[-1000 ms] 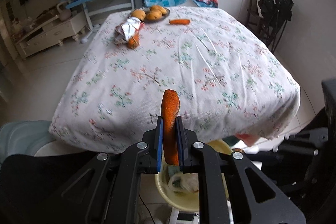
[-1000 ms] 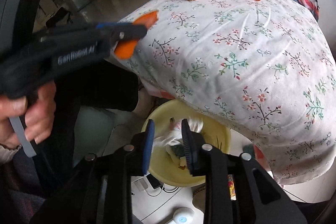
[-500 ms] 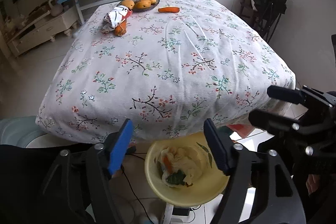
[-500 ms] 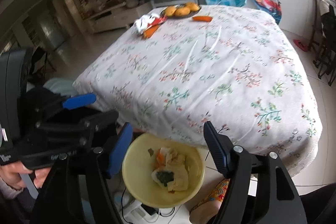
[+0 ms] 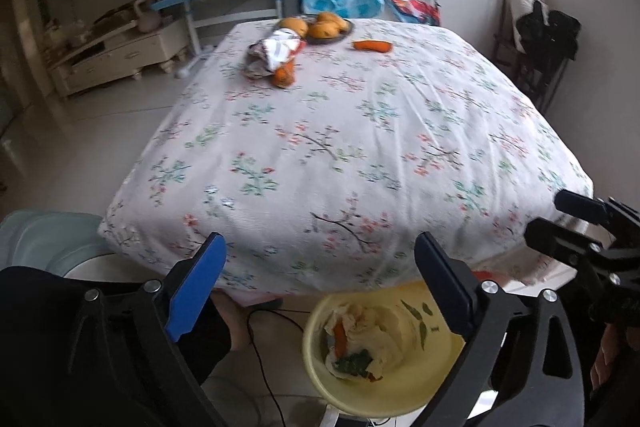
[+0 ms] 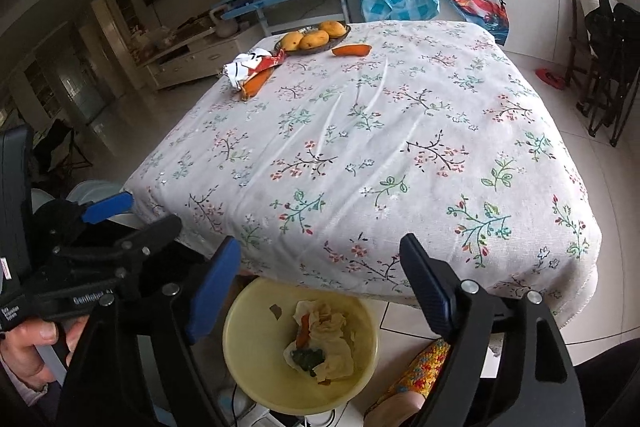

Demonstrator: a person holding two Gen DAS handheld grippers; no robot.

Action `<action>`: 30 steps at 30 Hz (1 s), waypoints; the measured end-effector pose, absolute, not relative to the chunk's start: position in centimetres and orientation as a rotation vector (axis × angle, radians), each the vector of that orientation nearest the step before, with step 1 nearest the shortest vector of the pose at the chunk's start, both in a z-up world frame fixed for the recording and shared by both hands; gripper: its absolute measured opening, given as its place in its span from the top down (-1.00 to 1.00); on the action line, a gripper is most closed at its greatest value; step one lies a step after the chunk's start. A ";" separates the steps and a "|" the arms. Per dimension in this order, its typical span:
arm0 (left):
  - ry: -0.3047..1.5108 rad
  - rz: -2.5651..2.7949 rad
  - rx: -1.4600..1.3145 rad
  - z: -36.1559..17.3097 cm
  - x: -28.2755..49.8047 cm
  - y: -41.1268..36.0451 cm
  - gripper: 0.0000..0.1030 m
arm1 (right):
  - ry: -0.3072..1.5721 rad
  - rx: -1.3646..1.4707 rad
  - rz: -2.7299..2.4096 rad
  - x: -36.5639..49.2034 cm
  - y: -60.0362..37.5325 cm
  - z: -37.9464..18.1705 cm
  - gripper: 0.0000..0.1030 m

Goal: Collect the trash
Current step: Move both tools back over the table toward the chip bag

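Observation:
A yellow trash bin (image 5: 320, 379) (image 6: 244, 367) stands on the floor under the near edge of the table; crumpled tissue, greens and an orange carrot piece (image 5: 340, 333) (image 6: 303, 333) lie in it. My left gripper (image 5: 318, 279) is open and empty above the bin. My right gripper (image 6: 320, 279) is open and empty above it too. At the far end of the table lie a crumpled snack wrapper (image 5: 276, 49) (image 6: 250, 65), a carrot piece (image 5: 285, 75) (image 6: 254, 85) beside it, and another carrot piece (image 5: 372, 45) (image 6: 352, 49).
A plate of mangoes (image 5: 320, 25) (image 6: 312, 39) sits at the table's far edge. The table has a floral cloth (image 5: 340, 147) (image 6: 360, 147). A pale stool (image 5: 44, 239) stands at the left. Black chairs (image 6: 612, 59) stand at the right wall.
One second ago my left gripper held an orange carrot piece; it has opened and the piece now lies in the bin. My right gripper has also opened wide and both views have lifted toward the table.

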State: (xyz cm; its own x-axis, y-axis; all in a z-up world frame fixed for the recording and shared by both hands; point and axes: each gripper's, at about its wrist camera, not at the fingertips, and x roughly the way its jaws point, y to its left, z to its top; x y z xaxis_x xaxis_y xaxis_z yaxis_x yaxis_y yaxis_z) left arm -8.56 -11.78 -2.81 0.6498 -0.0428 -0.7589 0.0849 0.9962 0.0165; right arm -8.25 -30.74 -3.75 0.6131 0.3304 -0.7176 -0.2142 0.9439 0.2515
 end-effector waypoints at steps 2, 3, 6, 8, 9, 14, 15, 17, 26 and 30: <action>0.854 -0.053 0.041 -2.8 -8.3 -11.3 -0.80 | 0.850 0.143 0.311 -8.2 -30.8 -3.7 -0.55; 0.850 -0.049 0.037 -2.7 -8.3 -11.2 -0.81 | 0.847 0.143 0.307 -8.2 -30.7 -3.7 -0.55; 0.829 -0.038 0.024 -2.4 -8.2 -10.7 -0.83 | 0.849 0.144 0.298 -8.0 -30.8 -3.9 -0.55; 0.819 -0.027 0.020 -2.2 -8.2 -10.5 -0.85 | 0.848 0.140 0.290 -7.9 -30.7 -4.1 -0.55; 0.816 -0.022 0.017 -2.2 -8.1 -10.3 -0.85 | 0.847 0.138 0.289 -7.9 -30.7 -4.1 -0.55; 0.812 -0.003 -0.010 -2.1 -7.8 -9.5 -0.85 | 0.855 0.125 0.288 -7.4 -30.0 -4.5 -0.55; 0.813 0.000 -0.016 -2.1 -7.7 -9.3 -0.85 | 0.859 0.122 0.289 -7.2 -29.8 -4.6 -0.55; 0.815 0.004 -0.027 -2.1 -7.5 -8.9 -0.85 | 0.864 0.114 0.292 -7.1 -29.5 -4.7 -0.55; 0.822 0.001 -0.087 -1.9 -6.7 -7.4 -0.85 | 0.869 0.104 0.306 -6.8 -28.4 -4.8 -0.57; 0.832 0.009 -0.102 -1.5 -6.0 -6.8 -0.85 | 0.874 0.104 0.319 -6.6 -28.2 -4.7 -0.58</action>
State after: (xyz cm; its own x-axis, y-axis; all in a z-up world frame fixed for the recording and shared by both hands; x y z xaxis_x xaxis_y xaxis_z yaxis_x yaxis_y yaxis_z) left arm -6.04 -6.82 -1.48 0.6738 -0.0314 -0.7382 -0.0483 0.9951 -0.0865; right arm -6.57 -28.18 -4.68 0.5978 0.3165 -0.7365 -0.2320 0.9478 0.2189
